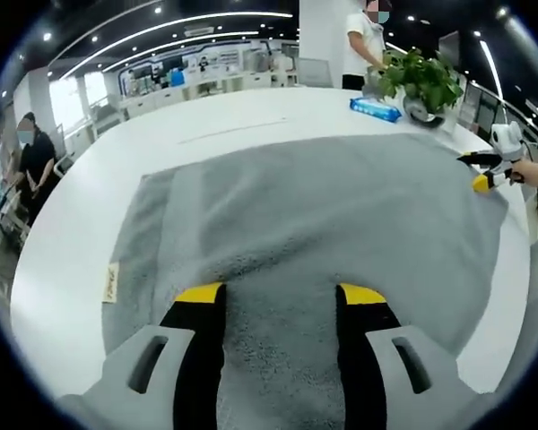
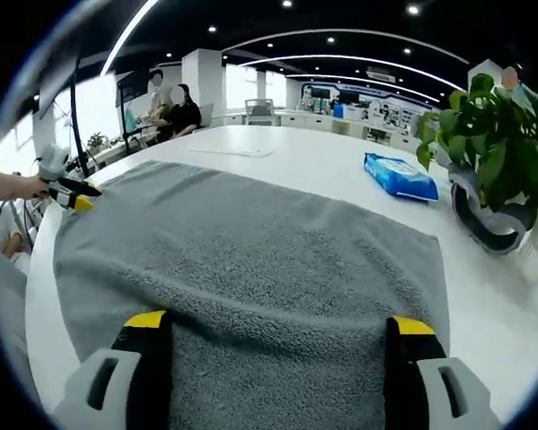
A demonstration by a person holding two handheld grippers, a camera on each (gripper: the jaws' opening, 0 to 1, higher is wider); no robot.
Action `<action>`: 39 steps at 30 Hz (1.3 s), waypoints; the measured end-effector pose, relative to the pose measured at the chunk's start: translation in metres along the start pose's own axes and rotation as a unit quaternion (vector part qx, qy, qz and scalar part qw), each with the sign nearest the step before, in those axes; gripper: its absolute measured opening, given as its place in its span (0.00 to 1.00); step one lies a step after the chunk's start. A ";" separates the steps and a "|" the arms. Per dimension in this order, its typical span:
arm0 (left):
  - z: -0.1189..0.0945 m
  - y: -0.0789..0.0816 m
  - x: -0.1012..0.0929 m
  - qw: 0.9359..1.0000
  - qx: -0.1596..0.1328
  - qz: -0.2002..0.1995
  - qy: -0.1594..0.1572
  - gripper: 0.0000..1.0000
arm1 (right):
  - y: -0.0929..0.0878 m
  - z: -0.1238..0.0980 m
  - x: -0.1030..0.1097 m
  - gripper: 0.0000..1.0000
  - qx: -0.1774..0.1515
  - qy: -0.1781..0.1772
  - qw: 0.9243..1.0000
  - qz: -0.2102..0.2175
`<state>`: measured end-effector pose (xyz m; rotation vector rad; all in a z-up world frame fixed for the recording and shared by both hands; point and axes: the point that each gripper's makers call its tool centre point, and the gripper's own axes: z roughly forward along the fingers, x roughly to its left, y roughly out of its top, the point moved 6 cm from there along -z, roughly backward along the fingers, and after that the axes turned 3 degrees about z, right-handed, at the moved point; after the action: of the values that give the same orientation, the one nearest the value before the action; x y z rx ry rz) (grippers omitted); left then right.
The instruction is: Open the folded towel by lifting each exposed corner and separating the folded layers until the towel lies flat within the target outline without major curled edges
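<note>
1. Left gripper (image 1: 282,291): we see its jaws parted, yellow tips well apart and resting over the near edge of the grey towel (image 1: 341,215). A strip of pile shows between the jaws; nothing is pinched.
2. Right gripper (image 2: 278,321): its jaws stand wider still, tips over the towel's (image 2: 251,260) near edge, with nothing clamped between them.
3. In the left gripper view the right gripper (image 1: 486,172) sits at the towel's far right corner, held by a hand (image 1: 531,170). In the right gripper view the left gripper (image 2: 72,195) sits at the towel's far left corner.
4. The towel lies spread on the white table (image 1: 233,116), mostly flat. One side strip looks a shade lighter, bordered by a fold line. A small tan label (image 1: 111,282) sticks out from the towel's left edge.
5. Beyond the towel: a blue wipes packet (image 2: 399,175) and a potted green plant (image 2: 484,134), both on the table, apart from the towel.
6. People stand and sit beyond the table.
</note>
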<state>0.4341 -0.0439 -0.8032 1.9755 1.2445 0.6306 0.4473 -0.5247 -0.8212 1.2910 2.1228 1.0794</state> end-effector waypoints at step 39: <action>0.011 0.003 0.003 0.998 -0.056 -0.008 0.002 0.50 | -0.003 -0.001 -0.015 1.00 -0.065 0.052 0.996 -0.033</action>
<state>0.4447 -0.0452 -0.8077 1.8716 1.2000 0.6821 0.4518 -0.5389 -0.8237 1.1204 2.1134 1.2596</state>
